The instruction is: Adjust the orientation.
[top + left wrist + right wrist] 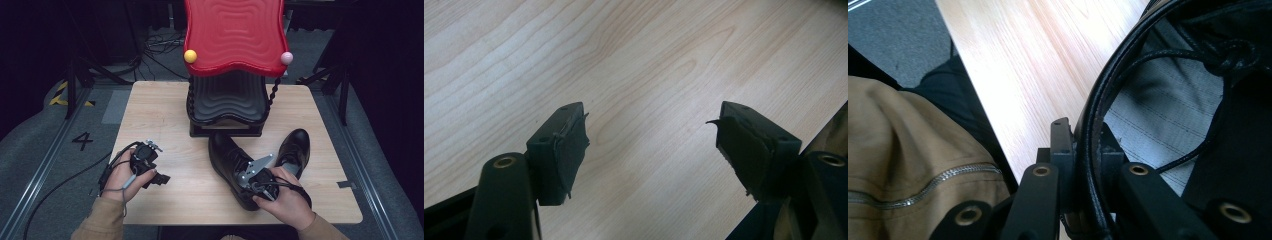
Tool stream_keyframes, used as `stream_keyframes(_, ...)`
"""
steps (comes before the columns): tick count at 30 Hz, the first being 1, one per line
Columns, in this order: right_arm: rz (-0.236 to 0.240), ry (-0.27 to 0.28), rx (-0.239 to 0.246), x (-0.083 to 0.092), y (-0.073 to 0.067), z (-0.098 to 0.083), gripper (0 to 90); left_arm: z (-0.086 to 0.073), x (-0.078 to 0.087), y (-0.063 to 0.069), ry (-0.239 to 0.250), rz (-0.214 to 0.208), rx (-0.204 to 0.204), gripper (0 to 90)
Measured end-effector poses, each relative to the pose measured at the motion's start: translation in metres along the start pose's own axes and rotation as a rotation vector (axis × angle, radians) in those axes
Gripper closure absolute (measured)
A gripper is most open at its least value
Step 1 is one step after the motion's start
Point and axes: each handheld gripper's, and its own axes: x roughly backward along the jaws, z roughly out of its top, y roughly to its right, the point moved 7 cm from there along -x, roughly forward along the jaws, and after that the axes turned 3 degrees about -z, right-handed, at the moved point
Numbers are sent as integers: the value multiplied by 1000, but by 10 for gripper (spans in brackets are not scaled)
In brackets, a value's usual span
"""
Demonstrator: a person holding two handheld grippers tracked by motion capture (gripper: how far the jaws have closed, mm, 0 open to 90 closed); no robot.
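High view: my right gripper (250, 176) grips the nearer black leather lace-up shoe (227, 155).
Left gripper view: my left gripper (651, 132) gapes over bare pale wooden table (634, 55).
Right gripper view: jaws clenched on the shoe's collar rim (1087, 150), grey lining beyond.

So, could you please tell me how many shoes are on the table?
2. One shoe lies near the table's middle, its collar clamped by the right gripper; the other shoe lies just to its right.

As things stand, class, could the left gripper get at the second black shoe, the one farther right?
Probably not directly: the left gripper is open over bare table, and the held shoe plus the right gripper lie between it and that shoe.
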Motion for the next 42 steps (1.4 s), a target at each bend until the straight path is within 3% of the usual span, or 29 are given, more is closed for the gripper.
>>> stream_keyframes(4,-20,-22,-25,-5,5,-8,831,4,-1,0,-5,-3,-11,288)
stream_keyframes(9,-4,-52,-50,-10,11,-14,814,6,-2,0,0,-6,-9,284)
stream_keyframes(15,-16,-88,-42,-13,10,-18,786,6,-2,1,-3,-7,-9,284)
stream_keyframes(20,-2,-48,-46,4,9,-14,695,5,-2,0,-3,-5,-9,284)
stream_keyframes(24,9,26,-65,31,14,-12,682,4,-1,-1,-6,-4,-10,284)
stream_keyframes(26,-9,71,-85,48,20,-13,684,4,-1,-1,-5,-2,-9,284)
stream_keyframes(29,-37,97,-104,59,28,-16,690,4,-2,0,-6,-3,-11,284)
stream_keyframes(30,-71,98,-137,67,37,-21,688,4,-2,0,-6,-3,-7,284)
stream_keyframes(32,-86,95,-153,70,41,-24,682,4,-3,0,-8,-2,-6,284)
stream_keyframes(33,-119,89,-174,73,48,-28,680,5,-3,1,-9,-5,-3,284)
stream_keyframes(36,-164,58,-232,72,62,-38,673,5,-4,1,-11,-7,-3,284)
stream_keyframes(42,-196,7,-276,59,77,-48,667,6,-3,0,-10,-8,-10,284)
